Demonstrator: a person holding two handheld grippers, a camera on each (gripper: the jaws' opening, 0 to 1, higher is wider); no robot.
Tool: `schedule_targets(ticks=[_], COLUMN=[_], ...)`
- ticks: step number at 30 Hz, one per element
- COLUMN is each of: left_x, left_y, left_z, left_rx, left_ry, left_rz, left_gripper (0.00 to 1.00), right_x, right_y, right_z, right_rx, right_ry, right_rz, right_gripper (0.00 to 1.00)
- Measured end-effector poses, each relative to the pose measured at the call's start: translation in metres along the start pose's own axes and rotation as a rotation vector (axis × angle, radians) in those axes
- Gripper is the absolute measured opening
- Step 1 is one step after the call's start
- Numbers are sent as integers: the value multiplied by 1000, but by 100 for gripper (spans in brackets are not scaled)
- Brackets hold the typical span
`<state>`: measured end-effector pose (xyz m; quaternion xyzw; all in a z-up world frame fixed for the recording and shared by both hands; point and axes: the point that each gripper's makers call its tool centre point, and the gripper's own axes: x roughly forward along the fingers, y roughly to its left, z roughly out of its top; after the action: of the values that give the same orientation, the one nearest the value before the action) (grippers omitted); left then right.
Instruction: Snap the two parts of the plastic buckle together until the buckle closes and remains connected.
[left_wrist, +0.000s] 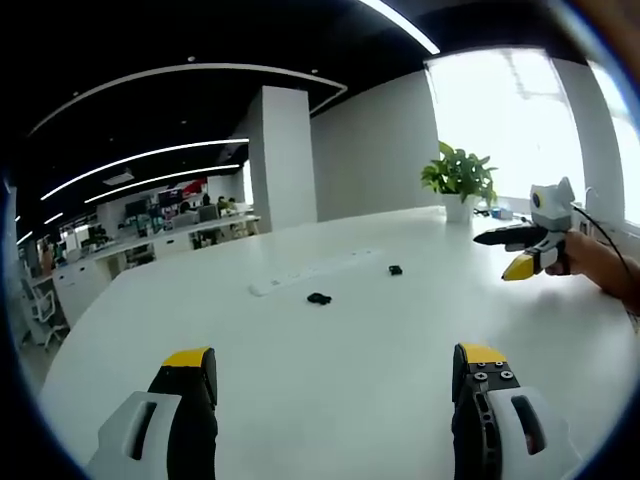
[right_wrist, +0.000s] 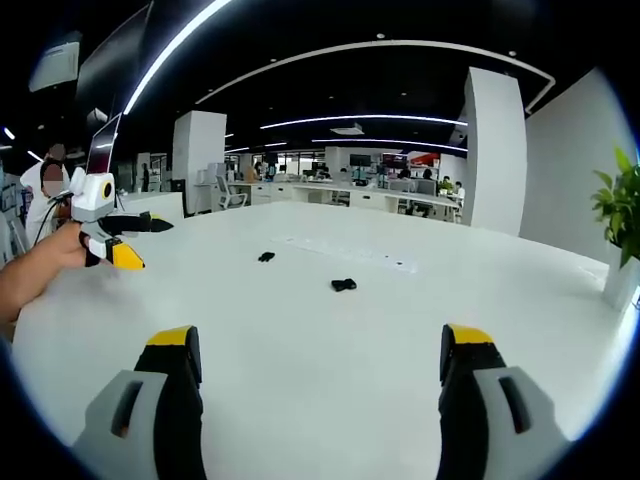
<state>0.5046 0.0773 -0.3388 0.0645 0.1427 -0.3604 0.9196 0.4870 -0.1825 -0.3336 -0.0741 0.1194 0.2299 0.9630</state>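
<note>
Two small black buckle parts lie well apart on the white table (left_wrist: 330, 330), not joined. In the left gripper view the nearer buckle part (left_wrist: 319, 298) sits left of centre and the farther buckle part (left_wrist: 395, 269) lies beyond it to the right; a flat white strip (left_wrist: 315, 270) lies on the table behind them. The left gripper (left_wrist: 335, 365) hangs above the table with its yellow-tipped jaws spread wide and nothing between them. The right gripper (right_wrist: 320, 345) is likewise spread wide and empty, well short of both parts; in its view one part (right_wrist: 343, 285) lies near centre and the other (right_wrist: 266, 257) farther left. Each gripper appears at the edge of the other's view, held by a hand (left_wrist: 600, 265). A potted plant (left_wrist: 460, 180) stands at the table's far edge.
</note>
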Motion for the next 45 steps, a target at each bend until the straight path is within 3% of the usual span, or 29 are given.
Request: schedule_targets(ticks=[12,17,20,23,29,35,45], left_x=[5,1,1,3,3,0,5], left_y=[9,6,3,0,-8,-4,-4], left_z=[-7,-3,-2,-4,-6,-1,-9], left_rx=[-17,-26,-5,-12,-17,-28,-7], left_ry=[21,-2,-12,-4,3,-17,23], left_rz=[13,11,20,4,-11,-7,-15], left_gripper=[99,99,99,99,99,99,99], right_x=[0,-1,-3,-5,-1,-4,1], right_y=[-13,-14,-8,-2,5,10,12], right_z=[-4,-8,-4,5,-4,5,-8], right_rx=[30,47,16,26,19,-1,28], right_ry=[0,2,5,-32,2,-14,32], right_rz=[-32,-48,-35,-28,-7,5,20], right_gripper=[97,93,94,94,92,91,89])
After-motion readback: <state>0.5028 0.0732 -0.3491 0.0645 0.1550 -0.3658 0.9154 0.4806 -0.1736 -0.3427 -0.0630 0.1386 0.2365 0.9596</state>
